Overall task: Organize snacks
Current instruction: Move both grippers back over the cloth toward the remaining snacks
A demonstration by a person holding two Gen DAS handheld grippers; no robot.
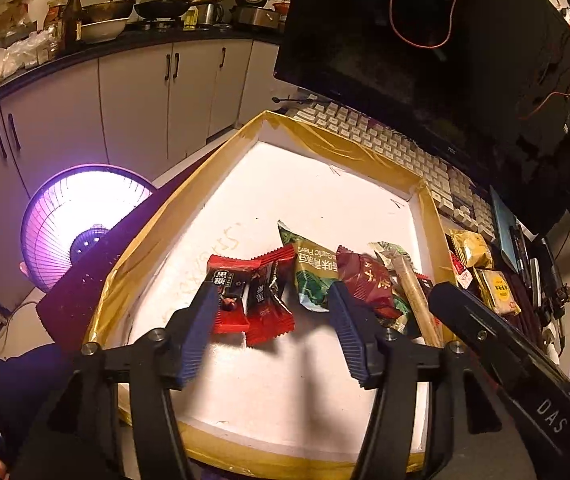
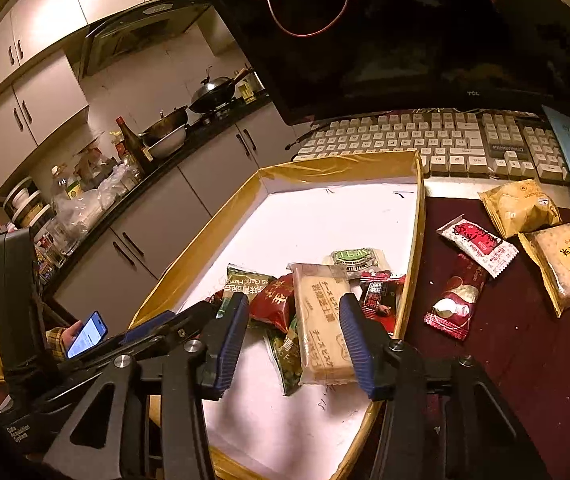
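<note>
A white tray with a yellow-taped rim (image 1: 189, 216) (image 2: 205, 236) holds several snacks. In the left wrist view my left gripper (image 1: 273, 292) is open just above two red-and-black candy packets (image 1: 253, 304), which lie between its jaws untouched by the pads. In the right wrist view my right gripper (image 2: 293, 300) is open around a cream biscuit pack (image 2: 323, 324) that rests on a green pea pack (image 2: 241, 280) and a dark red pack (image 2: 275, 300). A green-label packet (image 2: 359, 258) and another red candy (image 2: 379, 298) lie by the tray's right wall.
Right of the tray, on the dark red table, lie a white-and-red packet (image 2: 477, 242), a red packet (image 2: 459, 296) and two gold packs (image 2: 521, 208). A keyboard (image 2: 425, 140) and a monitor (image 2: 405, 32) stand behind. A glowing heater (image 1: 81, 216) is at the left.
</note>
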